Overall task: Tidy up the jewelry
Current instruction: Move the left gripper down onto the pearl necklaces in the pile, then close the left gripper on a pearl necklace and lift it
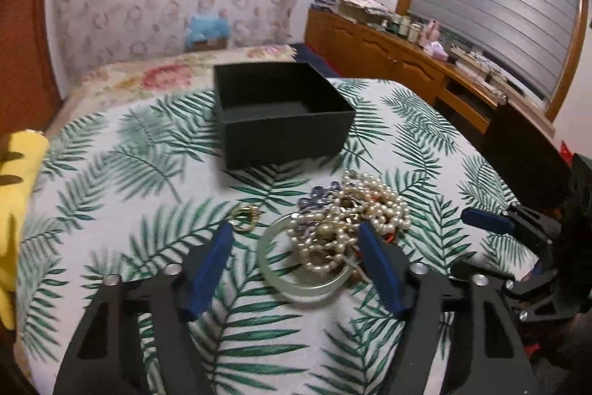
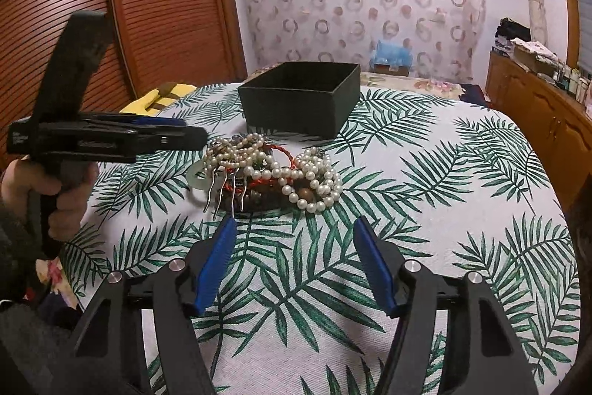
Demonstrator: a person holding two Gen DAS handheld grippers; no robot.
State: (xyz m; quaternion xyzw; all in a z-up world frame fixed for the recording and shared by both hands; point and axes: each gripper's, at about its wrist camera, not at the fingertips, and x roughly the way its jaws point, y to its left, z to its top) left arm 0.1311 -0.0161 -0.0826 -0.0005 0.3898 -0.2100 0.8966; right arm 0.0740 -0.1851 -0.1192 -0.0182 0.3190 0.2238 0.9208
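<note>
A heap of jewelry [image 1: 351, 221] lies on the leaf-print cloth: pearl strands, purple beads, a pale green bangle [image 1: 296, 280] and a gold ring [image 1: 246, 215] to its left. An open dark box [image 1: 281, 113] stands behind it. My left gripper [image 1: 296, 236] is open, its blue fingers on either side of the heap's near part, just above the bangle. In the right wrist view the heap [image 2: 270, 173] shows a metal hair comb [image 2: 225, 189] and a red cord bracelet. My right gripper [image 2: 294, 228] is open and empty, short of the heap. The box [image 2: 301, 97] is beyond.
A yellow plush [image 1: 14, 210] lies at the table's left edge. A wooden sideboard [image 1: 388, 50] with clutter runs along the right wall. The left gripper's body and hand [image 2: 74, 139] hover at the left of the right wrist view. The right gripper's fingers [image 1: 488, 223] show at right.
</note>
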